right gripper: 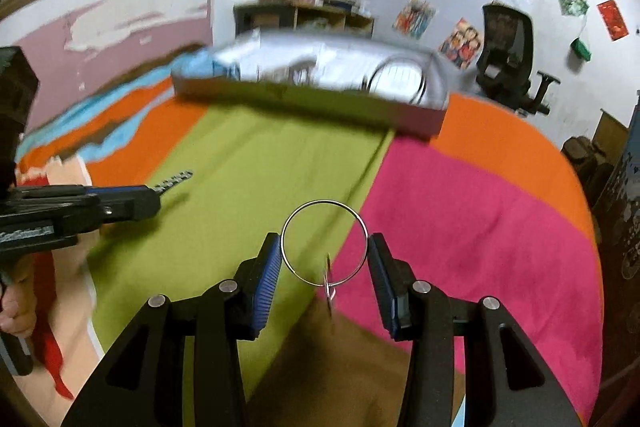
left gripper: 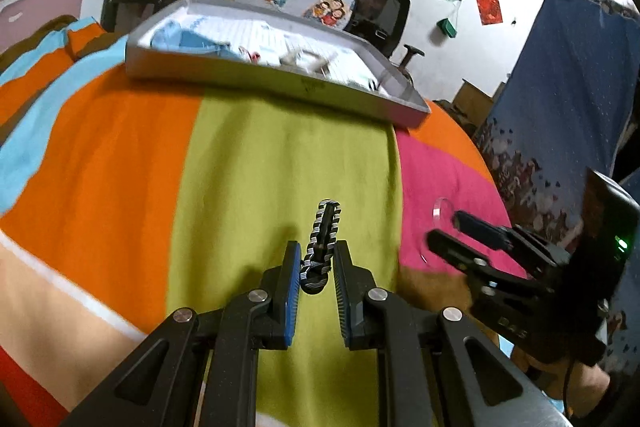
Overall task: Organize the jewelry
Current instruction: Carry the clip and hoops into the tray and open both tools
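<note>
Left gripper point(left gripper: 317, 263) clamped on one black-and-silver link bracelet point(left gripper: 322, 245), which sticks out forward past the pads, over the green stripe of the bedspread point(left gripper: 260, 155), well short of the tray. Right gripper point(right gripper: 324, 259) holds one thin silver ring bangle point(right gripper: 324, 243) between its pads, small charm point(right gripper: 329, 287) dangling off its near edge; both pads touch the bangle, over the green/pink seam, also short of the tray. One grey tray point(left gripper: 276, 83) farther back on the bedspread. Inside: blue-white lining, several small blurred pieces mid-tray, count unclear, plus one more ring bangle point(right gripper: 398, 79) at the right end. One office chair point(right gripper: 510, 55) behind the tray.
</note>
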Tool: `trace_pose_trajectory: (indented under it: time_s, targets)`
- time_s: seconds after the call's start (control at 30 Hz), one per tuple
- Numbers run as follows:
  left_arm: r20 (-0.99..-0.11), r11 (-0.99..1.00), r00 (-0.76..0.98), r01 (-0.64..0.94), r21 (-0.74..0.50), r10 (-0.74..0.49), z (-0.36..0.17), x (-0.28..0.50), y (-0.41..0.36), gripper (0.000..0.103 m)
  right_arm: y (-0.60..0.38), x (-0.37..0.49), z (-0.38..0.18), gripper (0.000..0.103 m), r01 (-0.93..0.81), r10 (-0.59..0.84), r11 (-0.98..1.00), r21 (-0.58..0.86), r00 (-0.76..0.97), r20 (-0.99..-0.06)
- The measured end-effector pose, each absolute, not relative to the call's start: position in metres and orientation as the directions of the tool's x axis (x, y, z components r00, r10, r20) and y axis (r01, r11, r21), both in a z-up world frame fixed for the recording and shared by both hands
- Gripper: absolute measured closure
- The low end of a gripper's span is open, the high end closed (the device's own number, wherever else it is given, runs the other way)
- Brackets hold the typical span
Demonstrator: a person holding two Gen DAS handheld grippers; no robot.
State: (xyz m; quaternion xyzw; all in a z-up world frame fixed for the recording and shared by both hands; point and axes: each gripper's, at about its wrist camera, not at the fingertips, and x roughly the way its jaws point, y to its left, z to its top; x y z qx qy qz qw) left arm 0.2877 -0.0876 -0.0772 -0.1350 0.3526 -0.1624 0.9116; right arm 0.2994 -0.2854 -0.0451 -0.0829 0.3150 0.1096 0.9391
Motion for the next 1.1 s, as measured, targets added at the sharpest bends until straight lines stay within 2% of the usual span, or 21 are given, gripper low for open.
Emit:
trace_pose_trajectory:
  time_s: [0.33,0.57,0.67,0.9,1.1]
  targets:
    - [-0.498,0.919,0.791,0.199,-0.339,-0.355,-0.008,0.368,-0.061,0.087,-0.281,0.336,0.004,0.063,-0.237,0.200,0.971,-0.022,0.864,-0.462]
    - [-0.521,0.932,0.789,0.175,-0.318,-0.326,0.006,0.438,-0.048,0.087,-0.267,0.406,0.013,0.063,-0.210,0.180,0.977,-0.025,0.887,-0.426]
    - [-0.538,0.943,0.784,0.178,-0.280,-0.308,0.001,0.460,-0.046,0.087,-0.261,0.440,0.018,0.063,-0.188,0.157,0.982,-0.031,0.889,-0.430]
    - [-0.605,0.947,0.732,0.188,-0.260,-0.312,-0.019,0.489,-0.043,0.087,-0.240,0.491,-0.001,0.063,-0.147,0.087,0.986,-0.079,0.856,-0.509]
    - [-0.623,0.932,0.703,0.172,-0.319,-0.343,-0.033,0.498,-0.036,0.087,-0.242,0.498,-0.013,0.063,-0.132,0.078,0.989,-0.063,0.840,-0.537]
